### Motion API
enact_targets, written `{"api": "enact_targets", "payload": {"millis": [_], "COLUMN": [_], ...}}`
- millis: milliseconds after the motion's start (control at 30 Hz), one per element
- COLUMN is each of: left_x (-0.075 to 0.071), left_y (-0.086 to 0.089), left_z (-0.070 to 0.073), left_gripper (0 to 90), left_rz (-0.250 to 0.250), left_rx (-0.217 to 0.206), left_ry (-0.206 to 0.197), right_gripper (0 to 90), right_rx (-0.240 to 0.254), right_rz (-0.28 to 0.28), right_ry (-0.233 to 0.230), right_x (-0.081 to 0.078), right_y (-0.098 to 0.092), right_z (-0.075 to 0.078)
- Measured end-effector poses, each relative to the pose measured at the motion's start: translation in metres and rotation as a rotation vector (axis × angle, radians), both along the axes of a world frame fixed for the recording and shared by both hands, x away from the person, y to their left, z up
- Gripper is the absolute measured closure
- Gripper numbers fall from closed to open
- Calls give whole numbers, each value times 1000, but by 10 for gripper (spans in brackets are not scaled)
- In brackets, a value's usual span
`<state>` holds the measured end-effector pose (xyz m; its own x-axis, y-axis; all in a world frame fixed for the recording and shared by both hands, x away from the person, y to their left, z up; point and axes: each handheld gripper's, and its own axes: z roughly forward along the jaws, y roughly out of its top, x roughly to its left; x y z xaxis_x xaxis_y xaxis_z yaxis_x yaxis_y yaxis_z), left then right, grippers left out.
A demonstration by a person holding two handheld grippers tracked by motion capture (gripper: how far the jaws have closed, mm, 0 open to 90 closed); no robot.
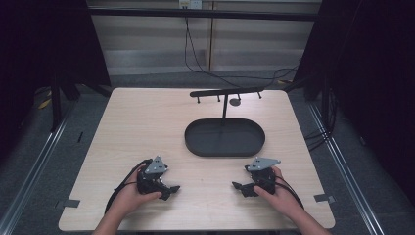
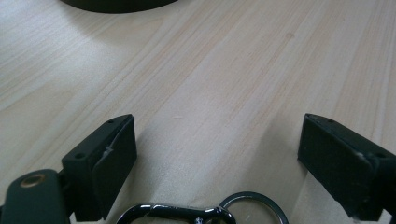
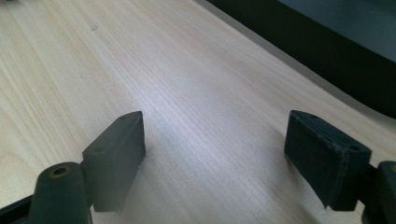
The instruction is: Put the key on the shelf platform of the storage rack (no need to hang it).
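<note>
So here we've got both hands resting low on the pale wood-grain desk (image 1: 147, 122), 1 claw each. Starting on the left: the left claw (image 1: 169, 188) has its jaws spread wide apart, nothing pinched. In the left gripper view a carabiner (image 2: 175, 213) with a split ring (image 2: 254, 207) lies flat on the desk, right between the jaws at the near end, untouched as far as we can tell. Glossy dark metal, thin round ring, so it'll probably be slippery and sit too flat for an easy pinch.

Middle of the desk: a matte black oval tray (image 1: 225, 149) with a low rim, and a thin post rising from it to a crossbar with small pegs (image 1: 226, 91). We're guessing the pegs are for hanging keyring stuff.

On the right, the right claw (image 1: 238, 187) is also wide apart and empty, parked just short of the tray.
</note>
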<state>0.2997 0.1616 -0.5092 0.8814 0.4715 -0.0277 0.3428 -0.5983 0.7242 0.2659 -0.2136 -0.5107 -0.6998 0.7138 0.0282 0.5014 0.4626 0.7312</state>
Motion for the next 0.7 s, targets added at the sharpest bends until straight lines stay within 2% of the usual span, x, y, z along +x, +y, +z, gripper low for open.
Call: {"api": "enact_targets", "payload": {"millis": [33,100,200,233,267,367,400,433,467,500,533,567,600,633,667,700], "left_x": [0,-1,-1,0,1,1,2,2,3,3,3,5,5,7,7,8], "left_y": [0,-2,-5,-7,-8,-9,-8,-8,-8,-6,-6,-2,-2,1,1,5], "left_z": [0,5,7,10,13,19,23,25,29,34,34,38,38,41,41,43], "left_gripper": [119,164,183,192,193,209,220,221,227,237,244,250,259,261,263,273], "left_rz": [0,-2,-3,-6,-10,-2,9,15,17,44,44,57,57,90,90,111], "left_rx": [0,35,57,77,95,99,104,105,118,145,145,190,190,223,223,254], "left_ry": [0,19,30,55,60,67,98,110,122,152,152,174,174,205,205,227], "right_gripper": [199,199,198,198,198,198,198,198,197,190,190,188,188,188,188,187], "right_rx": [0,0,0,0,0,0,1,1,0,-1,-1,-1,-1,-1,-1,0], "right_rz": [0,0,0,0,0,-1,-1,-1,0,2,2,4,4,5,5,6], "right_ry": [0,0,0,0,0,0,0,0,0,1,1,0,0,1,1,0], "right_x": [0,0,0,0,0,0,0,0,0,0,0,0,0,0,0,1], "right_y": [0,0,0,0,0,0,0,0,0,0,0,0,0,0,0,0], "right_z": [0,0,0,0,0,0,0,0,0,0,0,0,0,0,0,0]}}
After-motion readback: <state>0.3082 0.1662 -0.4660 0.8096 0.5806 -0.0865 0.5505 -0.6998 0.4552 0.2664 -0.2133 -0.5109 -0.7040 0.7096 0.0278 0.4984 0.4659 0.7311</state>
